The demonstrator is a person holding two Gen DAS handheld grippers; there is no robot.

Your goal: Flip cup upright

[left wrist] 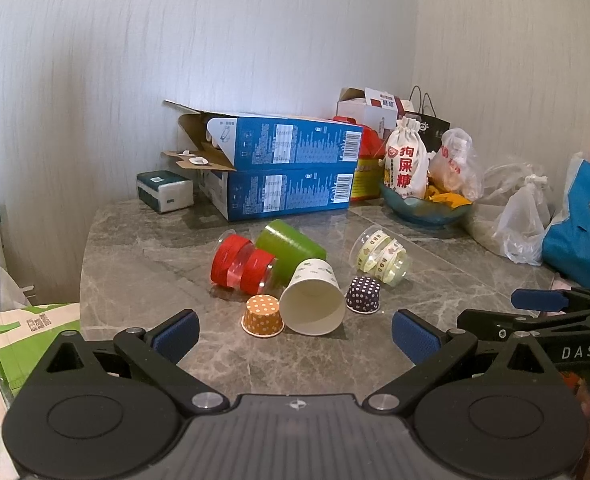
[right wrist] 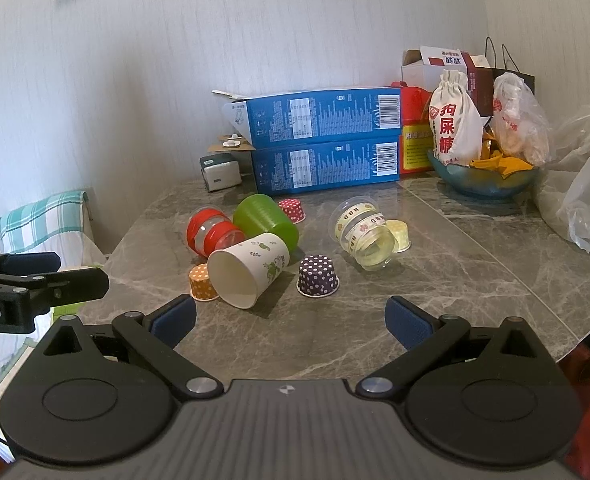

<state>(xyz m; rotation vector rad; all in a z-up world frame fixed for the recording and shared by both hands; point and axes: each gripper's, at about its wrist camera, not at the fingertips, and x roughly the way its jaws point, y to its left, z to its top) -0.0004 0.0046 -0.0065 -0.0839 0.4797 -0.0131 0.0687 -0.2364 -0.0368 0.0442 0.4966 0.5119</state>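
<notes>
White paper cup (left wrist: pixel 314 298) lies on its side mid-table (left wrist: pixel 135 248), mouth toward the cameras, leaning against the green cup (left wrist: pixel 291 246) at its 11 o'clock; likely tipped for righting. Orange liner (left wrist: pixel 263 316) touches at 9, purple liner (left wrist: pixel 363 294) near 3. Left gripper (left wrist: pixel 295 334) and right gripper (right wrist: pixel 291 320) hover short of it, jaws wide, empty.

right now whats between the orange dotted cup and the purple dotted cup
The white paper cup, on its side with its mouth toward the camera, lies between the orange dotted cup and the purple dotted cup; the left wrist view shows it.
</notes>
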